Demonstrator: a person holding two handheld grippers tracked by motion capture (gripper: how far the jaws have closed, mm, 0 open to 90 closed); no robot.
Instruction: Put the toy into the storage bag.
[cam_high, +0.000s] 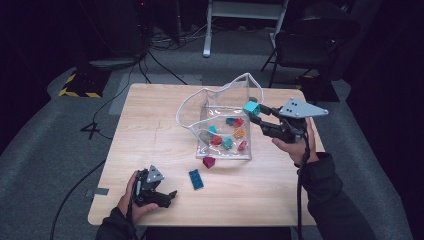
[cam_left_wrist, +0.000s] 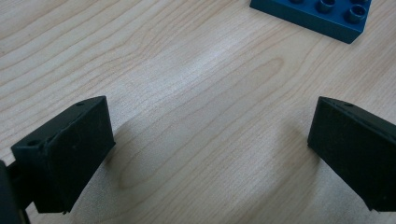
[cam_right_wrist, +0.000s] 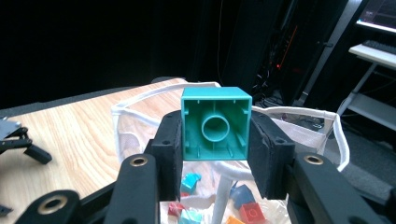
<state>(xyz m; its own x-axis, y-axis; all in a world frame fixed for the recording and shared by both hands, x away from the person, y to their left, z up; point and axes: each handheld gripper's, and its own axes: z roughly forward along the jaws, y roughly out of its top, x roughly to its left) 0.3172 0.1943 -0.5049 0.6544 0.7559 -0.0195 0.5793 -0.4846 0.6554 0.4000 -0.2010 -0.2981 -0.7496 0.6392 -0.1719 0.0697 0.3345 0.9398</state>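
Observation:
A clear plastic bag (cam_high: 225, 107) with a white rim stands open on the wooden table (cam_high: 150, 125), holding several red, teal, blue and orange bricks. My right gripper (cam_high: 256, 112) hovers at the bag's right rim, shut on a teal square brick (cam_high: 251, 107). In the right gripper view that teal brick (cam_right_wrist: 215, 123) shows its hollow underside, pinched between both pads above the bag (cam_right_wrist: 299, 126). My left gripper (cam_high: 167, 196) rests open near the table's front left, nothing between its fingers. A dark blue flat brick (cam_high: 196, 178) lies just beyond it; its dark blue edge (cam_left_wrist: 317, 16) shows in the left gripper view.
A dark red brick (cam_high: 209, 161) sits on the table just in front of the bag. Behind the table are a black chair (cam_high: 315, 45), cables on the grey floor and a white stand. The table's left half is bare wood.

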